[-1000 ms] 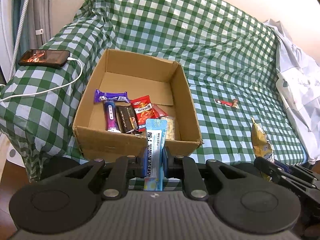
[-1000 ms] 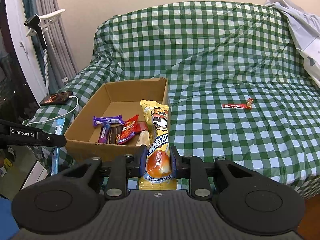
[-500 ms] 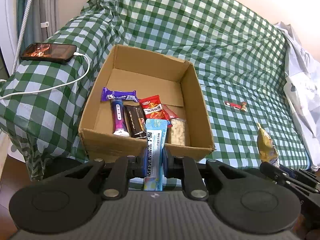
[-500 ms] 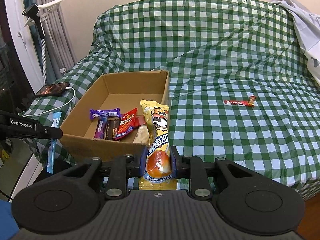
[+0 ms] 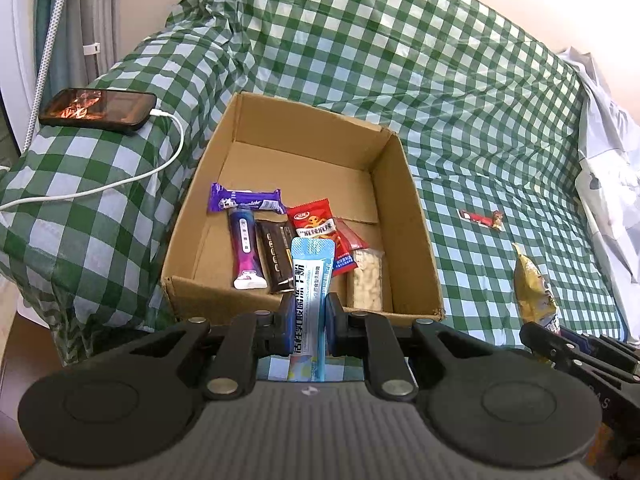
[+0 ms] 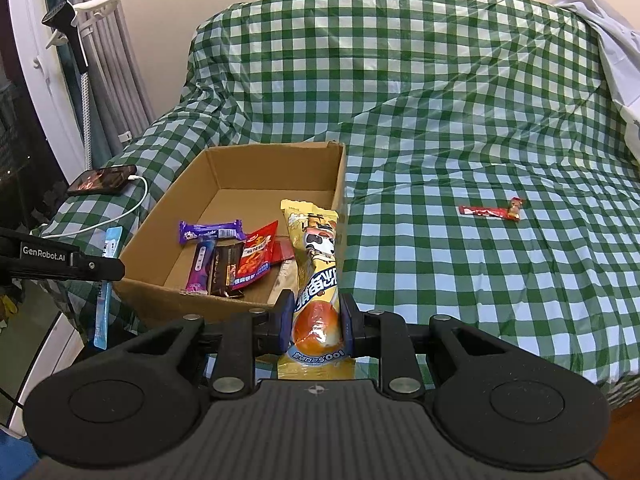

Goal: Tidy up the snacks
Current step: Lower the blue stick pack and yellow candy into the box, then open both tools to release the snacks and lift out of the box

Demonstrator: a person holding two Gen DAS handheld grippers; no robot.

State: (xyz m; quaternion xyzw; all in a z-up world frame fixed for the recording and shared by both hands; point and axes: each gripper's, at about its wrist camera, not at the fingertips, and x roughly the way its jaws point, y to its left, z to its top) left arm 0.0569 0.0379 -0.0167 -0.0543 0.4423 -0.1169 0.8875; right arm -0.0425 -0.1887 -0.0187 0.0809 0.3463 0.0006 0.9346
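My left hand-held gripper squeezes a blue packet; my right hand-held gripper squeezes a yellow pouch. The box sits just ahead of both. Letting go too early could drop them outside it, I think.
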